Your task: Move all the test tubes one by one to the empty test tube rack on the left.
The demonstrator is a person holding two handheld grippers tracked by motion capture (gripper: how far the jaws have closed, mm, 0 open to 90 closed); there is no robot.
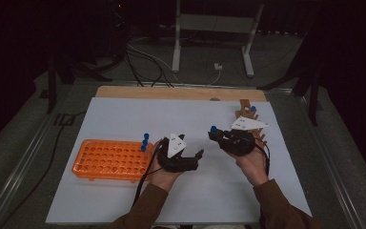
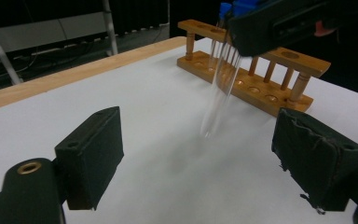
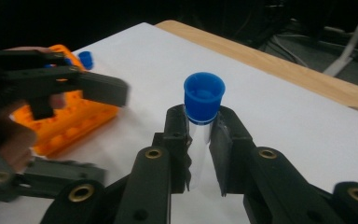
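A: Start with the high view. How do the jaws stand?

B: The left gripper (image 1: 198, 155) sits near the middle of the desk (image 1: 124, 114), its jaws spread with nothing between them. The right gripper (image 1: 214, 133) is just beside it, its jaws clamped on a test tube (image 1: 213, 129) with a blue cap, held above the white surface.

A: And around them?

B: An orange tube rack (image 1: 107, 160) lies at the left, with three blue-capped tubes (image 1: 145, 141) standing at its near-right end. A wooden rack (image 1: 248, 114) stands by the right edge, behind the right gripper. The middle and far-left stretches of the desk are bare white, and a wooden strip runs along the far edge.

A: The left gripper view?

B: Its two padded jaws stand wide apart, touching nothing. Beyond them the test tube (image 2: 219, 84) hangs blurred and tilted from the right gripper (image 2: 228, 23), its lower end above the white sheet. The wooden rack (image 2: 261, 70) stands behind it, close to the desk's edge.

A: The right gripper view?

B: The jaws pinch the clear tube just under its blue cap (image 3: 203, 95), which sticks up above the tips. The left gripper (image 3: 51, 126) is off to the left, jaws parted, with the orange tube rack (image 3: 74, 116) behind it. Open white desk lies ahead, up to the wooden edge.
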